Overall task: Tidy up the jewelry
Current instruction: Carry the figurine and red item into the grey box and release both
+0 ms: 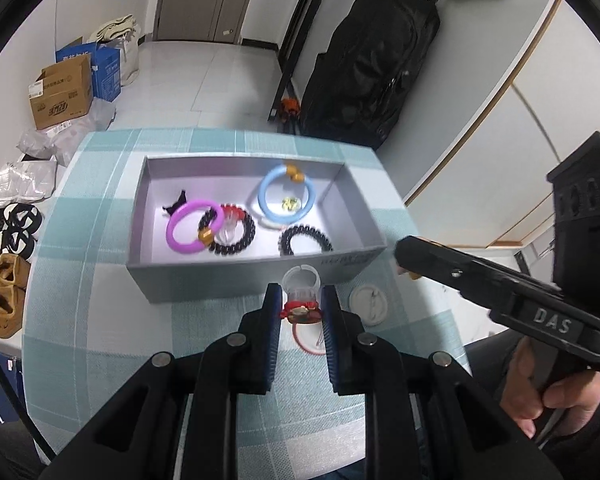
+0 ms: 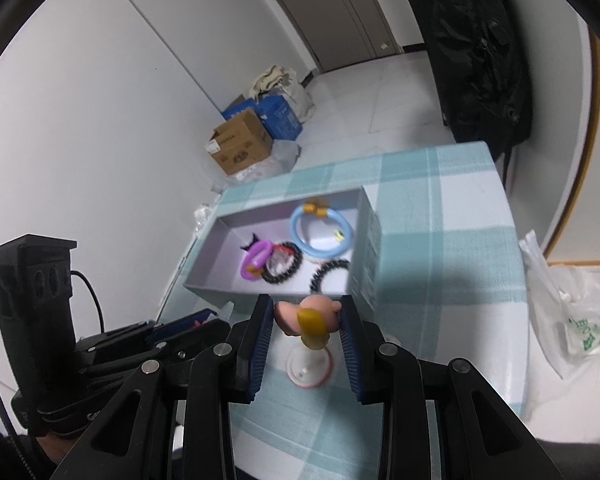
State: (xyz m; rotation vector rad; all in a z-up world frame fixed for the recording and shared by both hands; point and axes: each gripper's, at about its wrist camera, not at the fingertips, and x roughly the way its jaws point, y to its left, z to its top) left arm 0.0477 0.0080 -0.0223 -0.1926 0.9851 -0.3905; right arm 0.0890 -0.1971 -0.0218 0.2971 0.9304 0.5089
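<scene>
Left gripper (image 1: pixel 300 312) clamps a clear plastic ring with red charm (image 1: pixel 301 307), frame center, just below the grey cardboard box (image 1: pixel 236 280). Right gripper (image 2: pixel 305 322) pinches a glossy pink-yellow figure ring (image 2: pixel 306 320), blurred. Box holds 2 smooth bangles and 2 black coil bands (image 1: pixel 306 240). Teal checked cloth (image 1: pixel 100 208), white tile floor.

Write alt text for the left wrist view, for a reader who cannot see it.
The left gripper is shut on a clear toy ring with a red charm, held just short of an open grey box on a teal checked tablecloth. Inside lie a purple bangle, a blue bangle and two black coil hair ties. The right gripper reaches in from the right.
</scene>
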